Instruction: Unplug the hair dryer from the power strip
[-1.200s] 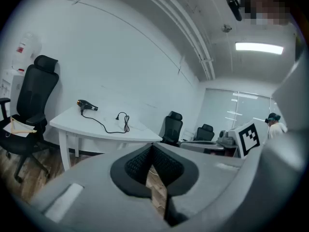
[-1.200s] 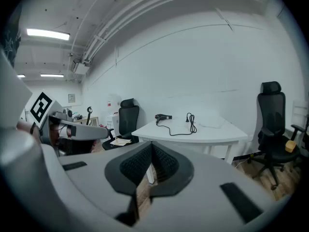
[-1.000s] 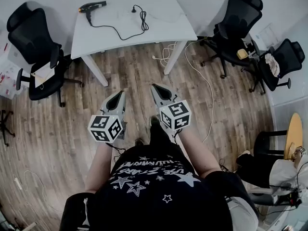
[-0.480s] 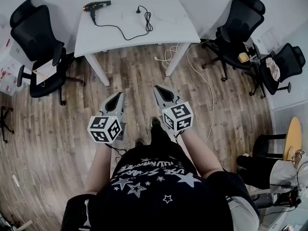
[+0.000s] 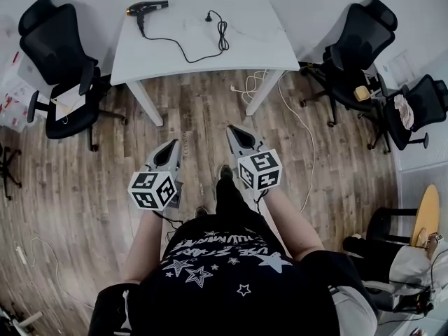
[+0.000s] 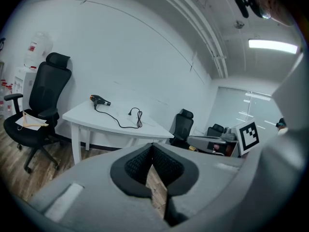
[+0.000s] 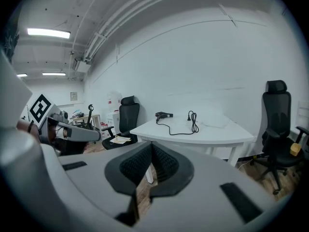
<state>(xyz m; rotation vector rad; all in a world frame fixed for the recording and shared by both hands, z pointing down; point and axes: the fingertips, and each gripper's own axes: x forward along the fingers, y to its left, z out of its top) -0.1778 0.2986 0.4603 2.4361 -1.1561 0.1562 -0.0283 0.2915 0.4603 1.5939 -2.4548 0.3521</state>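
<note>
A black hair dryer (image 5: 143, 8) lies at the far left corner of the white table (image 5: 245, 47). Its black cord (image 5: 203, 47) runs across the top to a coiled end. The plug (image 5: 209, 17) lies loose on the table, and I see no power strip. Both grippers hang over the wooden floor, well short of the table. The left gripper (image 5: 170, 145) and the right gripper (image 5: 234, 130) are shut with nothing in them. The dryer (image 6: 99, 100) shows far off past the left gripper (image 6: 152, 151). It appears as the dryer (image 7: 164, 115) beyond the right gripper (image 7: 151, 151).
Black office chairs stand left of the table (image 5: 59, 54) and to its right (image 5: 350, 40), with another further right (image 5: 413, 103). White cables (image 5: 294, 117) trail over the floor by the right table leg. A round wooden table (image 5: 427, 208) and a seated person (image 5: 399, 257) are at the right.
The table has come nearer and lower in the head view. Both grippers have shifted a little forward and down, still shut and empty.
</note>
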